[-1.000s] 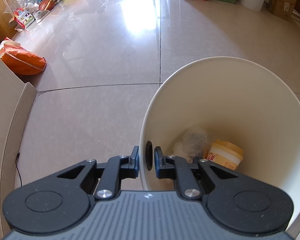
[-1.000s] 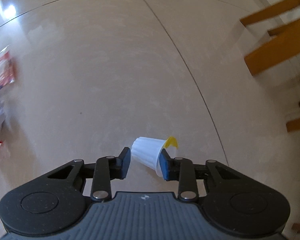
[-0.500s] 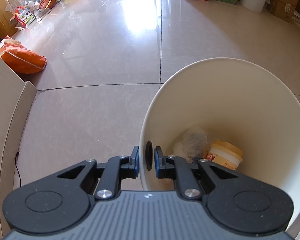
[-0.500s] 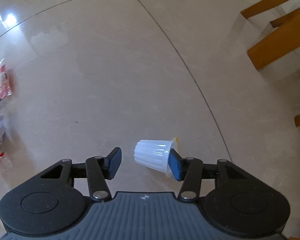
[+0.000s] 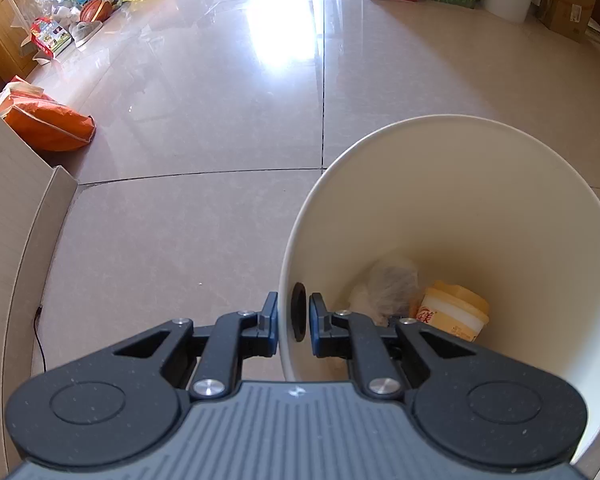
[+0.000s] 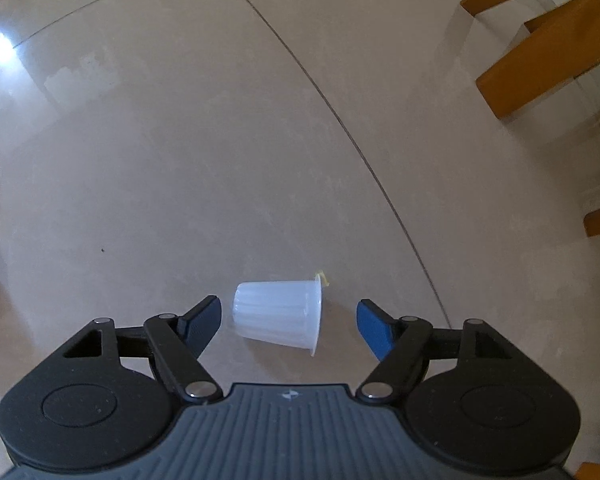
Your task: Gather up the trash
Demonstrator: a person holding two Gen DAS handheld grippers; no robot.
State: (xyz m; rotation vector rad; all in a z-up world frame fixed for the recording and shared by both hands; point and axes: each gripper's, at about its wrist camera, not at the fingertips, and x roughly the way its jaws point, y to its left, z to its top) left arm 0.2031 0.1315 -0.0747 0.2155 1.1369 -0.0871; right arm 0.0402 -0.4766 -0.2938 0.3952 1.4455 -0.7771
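Opening around a small white plastic cup [image 6: 278, 322] lying on its side on the tiled floor [image 6: 220, 140], the right gripper [image 6: 290, 326] brackets it without contact. Left gripper [image 5: 293, 320] pinches the cream bin [image 5: 480, 200] wall, presumably steadying it for collected trash.

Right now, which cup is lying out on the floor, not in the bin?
The small white ribbed cup, on its side between the right tool's opening fingers. The yellow-lidded cup sits inside the white bin.
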